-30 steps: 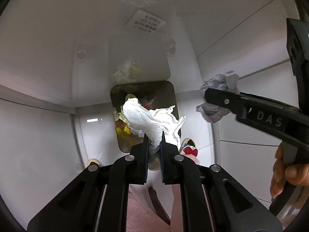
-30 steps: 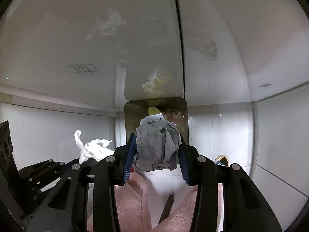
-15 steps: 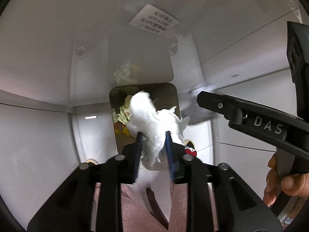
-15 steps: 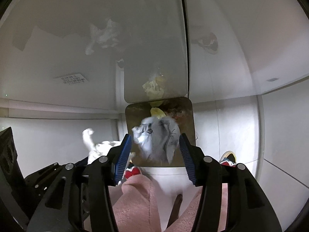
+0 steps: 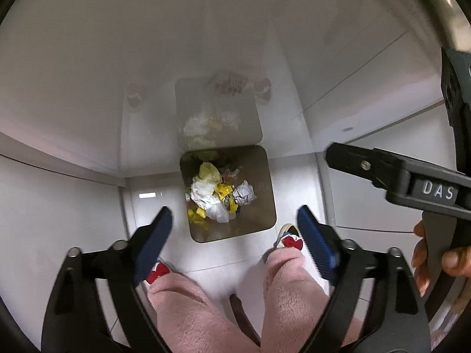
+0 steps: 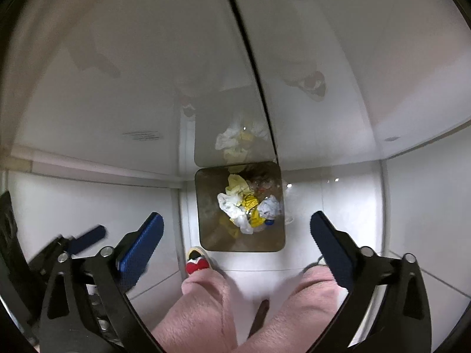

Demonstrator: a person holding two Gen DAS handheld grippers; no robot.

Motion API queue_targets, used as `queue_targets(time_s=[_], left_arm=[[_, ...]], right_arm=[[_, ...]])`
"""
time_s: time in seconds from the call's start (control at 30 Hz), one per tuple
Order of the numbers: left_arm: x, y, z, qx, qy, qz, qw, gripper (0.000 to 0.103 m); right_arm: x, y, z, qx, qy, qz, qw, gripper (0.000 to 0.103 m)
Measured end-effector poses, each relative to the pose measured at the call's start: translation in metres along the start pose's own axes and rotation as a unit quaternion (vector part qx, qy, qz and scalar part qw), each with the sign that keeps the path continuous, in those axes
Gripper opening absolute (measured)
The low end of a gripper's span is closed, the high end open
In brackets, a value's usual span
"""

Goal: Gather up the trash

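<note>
pink fuzzy trouser legs [image 5: 182,309] fill 6 o'clock in both views. shoes w/ red bows [image 5: 290,241] sit at 5 and 7 o'clock on white floor tiles [image 5: 73,220]. glossy white cabinet doors [image 6: 117,73] at 12, w/ faint reflections.

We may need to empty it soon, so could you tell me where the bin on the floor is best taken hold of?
Grip the bin by its rim, coming straight down from above. It stands upright and open-topped beside the wall, so one jaw can go inside a side wall and one outside. Take the right-hand rim, clear of the crumpled trash piled towards the left.
</note>
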State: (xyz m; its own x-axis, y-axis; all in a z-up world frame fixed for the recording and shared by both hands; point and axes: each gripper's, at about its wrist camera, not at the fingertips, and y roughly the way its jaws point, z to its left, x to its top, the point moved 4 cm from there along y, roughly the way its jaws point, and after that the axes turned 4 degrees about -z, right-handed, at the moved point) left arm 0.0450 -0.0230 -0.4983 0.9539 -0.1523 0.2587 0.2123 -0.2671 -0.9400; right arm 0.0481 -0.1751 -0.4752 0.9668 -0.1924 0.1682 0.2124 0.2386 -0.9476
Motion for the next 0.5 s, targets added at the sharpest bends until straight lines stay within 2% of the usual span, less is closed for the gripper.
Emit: queue_targets(time_s=[0.1,0.17,0.33,0.5], left_arm=[[0.002,-0.027,0.003,0.006,-0.004,-0.017,0.9998,0.094],[0.004,-0.049,0.006,0.023,-0.004,-0.029,0.9993,0.095],[0.016,-0.114,0.006,0.022,-0.02,-0.082,0.9962,0.095],[0.034,-0.169,-0.005,0.032,-0.006,-0.128,0.9912,0.095]], right_arm=[[-0.002,-0.03,-0.001,-0.003,-0.017,-0.014,1.0,0.1],[0.0,-0.05,-0.001,-0.009,-0.023,-0.026,0.999,0.1],[0.012,-0.109,0.001,-0.005,-0.02,-0.074,0.997,0.1],[0.028,-0.168,0.012,-0.013,-0.037,-0.127,0.991,0.1]])
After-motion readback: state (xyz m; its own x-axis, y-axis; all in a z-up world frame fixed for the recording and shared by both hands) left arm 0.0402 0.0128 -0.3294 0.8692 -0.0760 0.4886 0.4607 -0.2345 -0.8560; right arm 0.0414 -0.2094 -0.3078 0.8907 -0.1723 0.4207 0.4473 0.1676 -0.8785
